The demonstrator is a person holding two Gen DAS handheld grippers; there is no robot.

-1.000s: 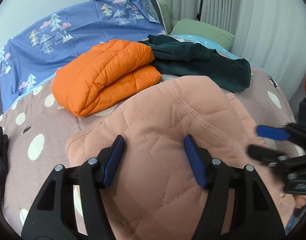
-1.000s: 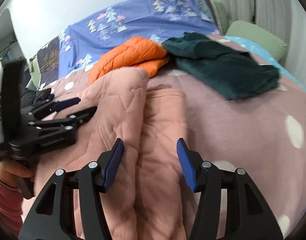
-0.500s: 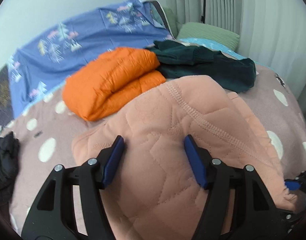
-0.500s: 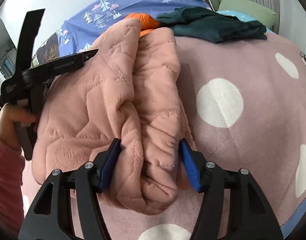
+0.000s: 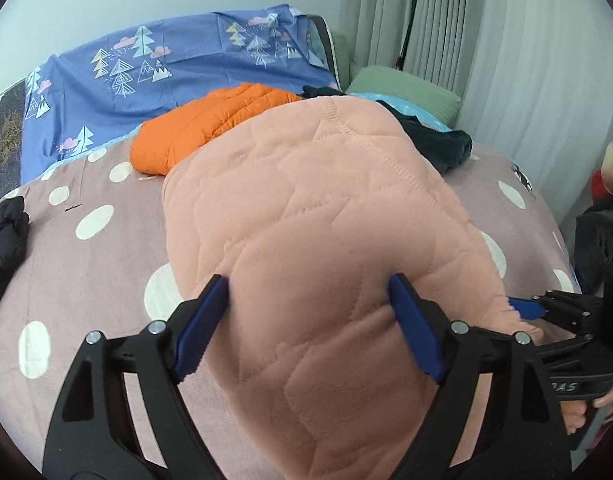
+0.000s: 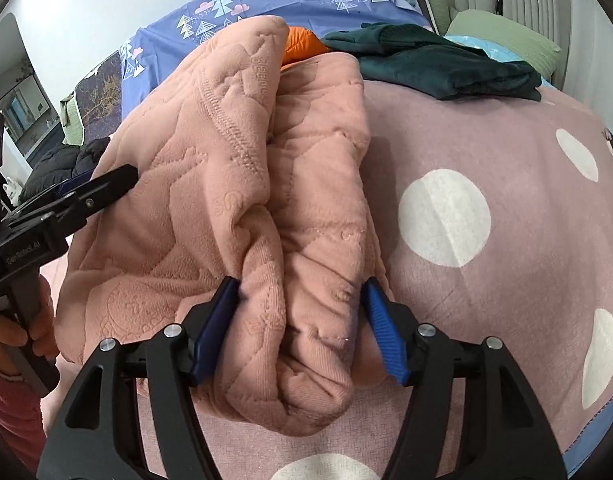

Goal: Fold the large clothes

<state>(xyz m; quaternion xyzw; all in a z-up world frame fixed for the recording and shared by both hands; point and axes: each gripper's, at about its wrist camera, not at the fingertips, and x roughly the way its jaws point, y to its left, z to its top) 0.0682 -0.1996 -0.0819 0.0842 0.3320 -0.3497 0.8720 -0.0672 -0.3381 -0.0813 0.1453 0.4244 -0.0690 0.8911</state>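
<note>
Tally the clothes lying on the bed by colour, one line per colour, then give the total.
Pink quilted garment, bunched between both grippers: 1
Orange puffer jacket: 1
Dark green garment: 1
Black garment at the bed's left edge: 1
Total: 4

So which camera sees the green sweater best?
The right wrist view: the green sweater lies folded and in full sight on the bed. In the left wrist view the pink garment hides most of it; only one end shows.
</note>
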